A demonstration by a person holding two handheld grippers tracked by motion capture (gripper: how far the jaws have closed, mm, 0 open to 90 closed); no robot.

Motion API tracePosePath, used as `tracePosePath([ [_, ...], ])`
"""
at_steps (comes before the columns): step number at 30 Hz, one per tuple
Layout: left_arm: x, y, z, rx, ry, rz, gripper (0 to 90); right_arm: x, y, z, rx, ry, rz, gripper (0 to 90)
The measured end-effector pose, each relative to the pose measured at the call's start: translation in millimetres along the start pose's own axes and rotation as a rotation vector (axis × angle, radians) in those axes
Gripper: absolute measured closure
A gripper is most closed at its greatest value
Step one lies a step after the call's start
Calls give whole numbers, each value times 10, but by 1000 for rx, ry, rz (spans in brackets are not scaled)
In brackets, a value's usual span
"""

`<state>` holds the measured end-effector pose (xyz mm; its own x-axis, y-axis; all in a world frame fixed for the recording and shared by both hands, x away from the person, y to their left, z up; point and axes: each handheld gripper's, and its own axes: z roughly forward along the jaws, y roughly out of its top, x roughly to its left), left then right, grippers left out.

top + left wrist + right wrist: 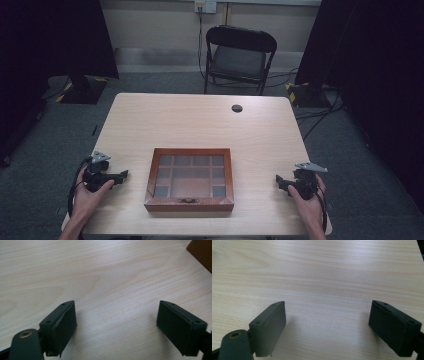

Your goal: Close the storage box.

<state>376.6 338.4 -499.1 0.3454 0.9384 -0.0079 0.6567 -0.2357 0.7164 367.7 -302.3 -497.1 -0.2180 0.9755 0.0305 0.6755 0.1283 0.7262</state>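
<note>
Your left gripper (120,176): jaws spread wide, nothing between them, bare table (200,120) beneath. Your right gripper (279,181): jaws likewise released and empty, over bare wood. Both point inward at the wooden box (189,180), which sits closed at the near middle of the table, glass lid showing compartments, clasp on the near side. Left gripper lies near the box's left side, right gripper farther off on its right. Neither touches it.

I see a flat wooden box (189,179) in the lower middle of the high view, lying shut on the table with its reddish-brown frame square to the near edge. Its glass lid shows a grid of compartments (contents too dim to tell), and a small dark clasp sits on its front wall.
</note>
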Motion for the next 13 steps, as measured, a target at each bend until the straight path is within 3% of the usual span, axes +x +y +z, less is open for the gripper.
tracePosePath([
  [3,-29,-46,-2,-34,20,-5,145,38,-26,15,-12,-30,-22,120],
  [13,-44,-46,3,-36,15,-12,140,39,-21,23,-8,-41,-18,103],
])
